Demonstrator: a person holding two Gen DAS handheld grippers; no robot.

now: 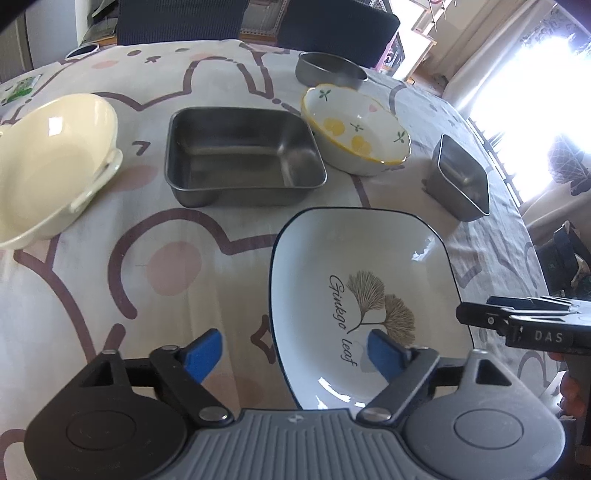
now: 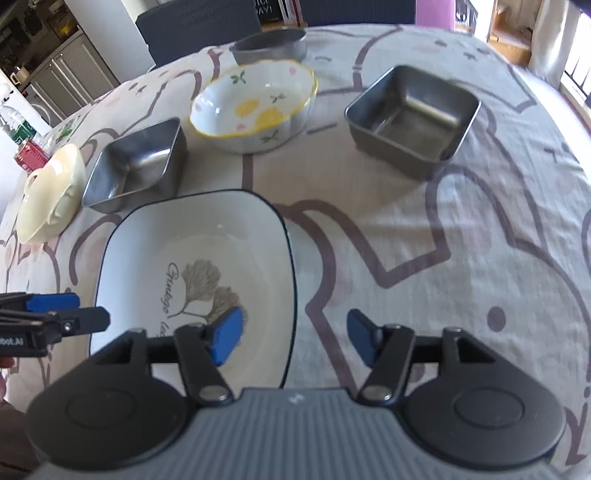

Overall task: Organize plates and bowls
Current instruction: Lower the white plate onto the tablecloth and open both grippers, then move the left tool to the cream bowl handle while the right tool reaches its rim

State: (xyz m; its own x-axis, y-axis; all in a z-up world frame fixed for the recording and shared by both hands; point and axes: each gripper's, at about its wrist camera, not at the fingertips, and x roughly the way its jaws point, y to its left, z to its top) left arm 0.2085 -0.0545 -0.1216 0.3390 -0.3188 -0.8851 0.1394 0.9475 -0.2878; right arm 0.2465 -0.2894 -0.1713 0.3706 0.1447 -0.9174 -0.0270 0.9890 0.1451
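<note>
Both hand-held grippers stood apart and empty — left hand-held gripper (image 1: 293,354) straddling the ginkgo plate's (image 1: 364,295) left rim, right hand-held gripper (image 2: 295,338) its right rim, plate at 6 o'clock on the bench (image 2: 461,258) — probably best pinching rims evenly, lifting level.

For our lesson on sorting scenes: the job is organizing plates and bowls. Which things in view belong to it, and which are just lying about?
Belong to the job:
ginkgo plate
lemon bowl
cream bowl
large steel tray
small steel tray
round steel tin

Just lying about:
tablecloth
chairs
red carton
</note>
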